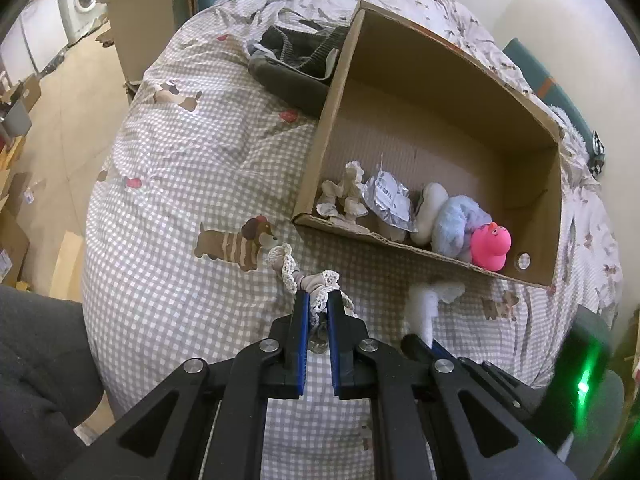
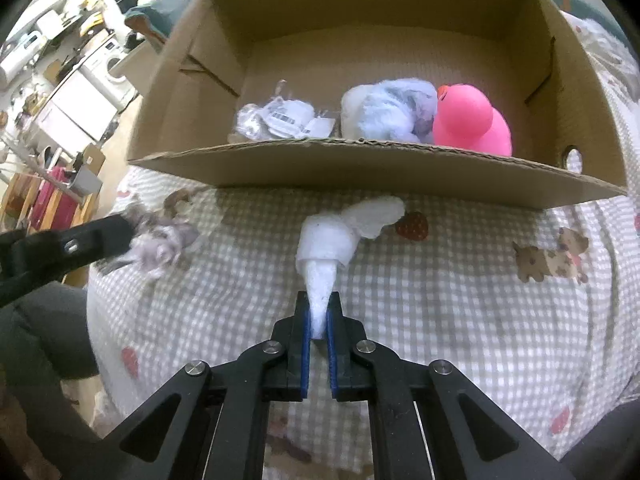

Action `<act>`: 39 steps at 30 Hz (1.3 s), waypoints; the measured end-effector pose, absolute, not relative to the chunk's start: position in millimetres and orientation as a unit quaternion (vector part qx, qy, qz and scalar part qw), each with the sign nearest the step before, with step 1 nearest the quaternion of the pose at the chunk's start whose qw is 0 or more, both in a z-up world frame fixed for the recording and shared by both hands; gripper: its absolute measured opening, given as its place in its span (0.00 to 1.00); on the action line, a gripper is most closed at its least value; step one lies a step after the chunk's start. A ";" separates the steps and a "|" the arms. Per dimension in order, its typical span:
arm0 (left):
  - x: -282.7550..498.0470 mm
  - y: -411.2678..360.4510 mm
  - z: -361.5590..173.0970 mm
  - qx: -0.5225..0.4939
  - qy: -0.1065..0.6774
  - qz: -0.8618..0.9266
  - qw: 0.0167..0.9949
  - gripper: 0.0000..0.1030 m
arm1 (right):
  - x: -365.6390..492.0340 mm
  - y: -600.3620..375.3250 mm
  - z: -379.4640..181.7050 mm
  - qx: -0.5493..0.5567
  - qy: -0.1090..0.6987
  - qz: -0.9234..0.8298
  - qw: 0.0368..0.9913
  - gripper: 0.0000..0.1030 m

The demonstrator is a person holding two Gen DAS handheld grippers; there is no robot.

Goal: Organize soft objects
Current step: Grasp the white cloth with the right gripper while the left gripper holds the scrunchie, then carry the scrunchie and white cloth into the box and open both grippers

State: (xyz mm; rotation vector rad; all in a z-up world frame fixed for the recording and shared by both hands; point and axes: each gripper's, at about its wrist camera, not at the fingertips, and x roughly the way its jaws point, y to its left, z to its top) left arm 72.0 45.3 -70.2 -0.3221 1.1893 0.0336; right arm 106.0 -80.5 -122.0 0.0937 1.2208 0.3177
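With the left claw (image 1: 319,304) pinching a lace scrunchie (image 1: 308,280) and the right claw (image 2: 319,312) pinching a white sock (image 2: 336,236) by its tip, either could catch the box (image 2: 360,168) front wall and slip free onto the bed (image 2: 440,280).

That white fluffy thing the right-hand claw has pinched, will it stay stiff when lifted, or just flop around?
Probably floppy: the white sock bends over at its far end, beyond the right gripper. It looks light too, squeezed thin between the fingers. Its fuzzy surface suggests it should not slip easily on the way to the box.
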 end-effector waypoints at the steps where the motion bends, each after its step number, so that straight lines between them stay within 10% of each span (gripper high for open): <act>1: 72.1 44.3 -71.1 -0.149 0.559 0.016 0.816 0.08 | 104.2 -80.0 -119.8 0.045 0.568 0.151 0.808 0.09; 18: 67.5 36.3 -70.5 -0.117 0.547 0.024 0.828 0.08 | 75.7 -108.7 -80.3 0.090 0.532 0.170 0.824 0.09; 39: 87.7 15.9 56.8 -0.053 0.366 -0.025 0.929 0.08 | 95.9 -168.4 33.6 0.112 0.401 0.197 0.888 0.09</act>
